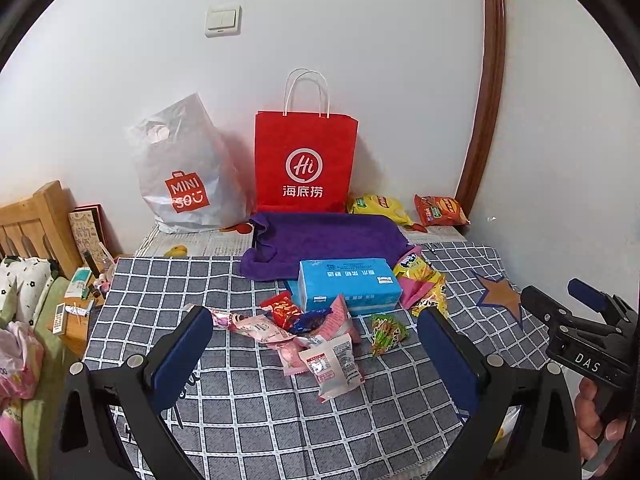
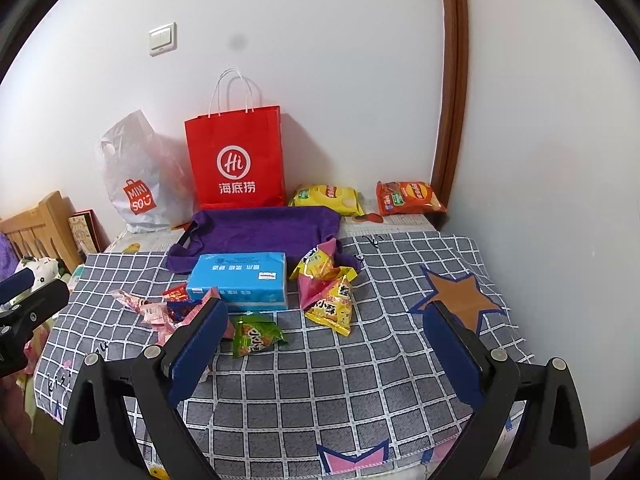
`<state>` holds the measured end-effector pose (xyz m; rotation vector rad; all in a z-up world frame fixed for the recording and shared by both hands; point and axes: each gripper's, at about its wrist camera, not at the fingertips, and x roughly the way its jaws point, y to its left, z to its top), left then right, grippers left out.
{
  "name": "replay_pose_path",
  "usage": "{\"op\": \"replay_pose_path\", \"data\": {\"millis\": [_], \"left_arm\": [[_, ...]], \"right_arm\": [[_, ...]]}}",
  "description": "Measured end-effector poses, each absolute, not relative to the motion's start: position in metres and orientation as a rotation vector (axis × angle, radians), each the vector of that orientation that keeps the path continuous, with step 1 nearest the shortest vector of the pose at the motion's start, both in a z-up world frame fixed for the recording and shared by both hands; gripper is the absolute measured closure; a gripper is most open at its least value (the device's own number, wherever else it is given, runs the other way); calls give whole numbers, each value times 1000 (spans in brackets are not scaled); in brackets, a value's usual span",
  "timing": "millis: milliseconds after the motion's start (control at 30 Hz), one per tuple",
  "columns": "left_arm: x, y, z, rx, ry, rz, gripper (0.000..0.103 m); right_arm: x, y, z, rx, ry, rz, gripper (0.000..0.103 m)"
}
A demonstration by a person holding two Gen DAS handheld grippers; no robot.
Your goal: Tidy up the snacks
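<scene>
Two hand-held grippers above a table covered by a grey checked cloth (image 1: 256, 412). The left gripper (image 1: 316, 354) hangs with its blue-padded jaws spread wide and nothing between them; below and beyond its tips lies a loose heap of pink snack packets (image 1: 320, 344), with a red packet (image 1: 282, 308) just behind the heap. The right gripper (image 2: 326, 344) is likewise spread and holds nothing (its body also shows at the right edge of the left wrist view, with a hand on its handle). A small green packet (image 2: 256, 336) lies on the cloth just beside its left finger. Behind the green packet stands a blue tissue box (image 2: 240, 278), and to the right of the box a cluster of yellow and pink packets (image 2: 326, 288) rests partly on a purple towel (image 2: 260, 230). Against the wall stand a red paper bag (image 2: 236, 160), upright, and a grey plastic bag (image 2: 136, 176) to its left. A yellow chip bag (image 2: 328, 198) and an orange chip bag (image 2: 408, 198) lie near the corner.
</scene>
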<state>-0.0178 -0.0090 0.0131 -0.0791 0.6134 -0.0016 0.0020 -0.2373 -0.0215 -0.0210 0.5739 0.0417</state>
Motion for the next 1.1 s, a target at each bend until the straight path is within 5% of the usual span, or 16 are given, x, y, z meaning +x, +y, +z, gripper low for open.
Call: {"op": "replay_pose_path", "data": {"millis": [1100], "left_arm": [[-22,-7,9,-72,603,9,1]], "right_arm": [[-1,-235,-22,-22,568,39,5]]}}
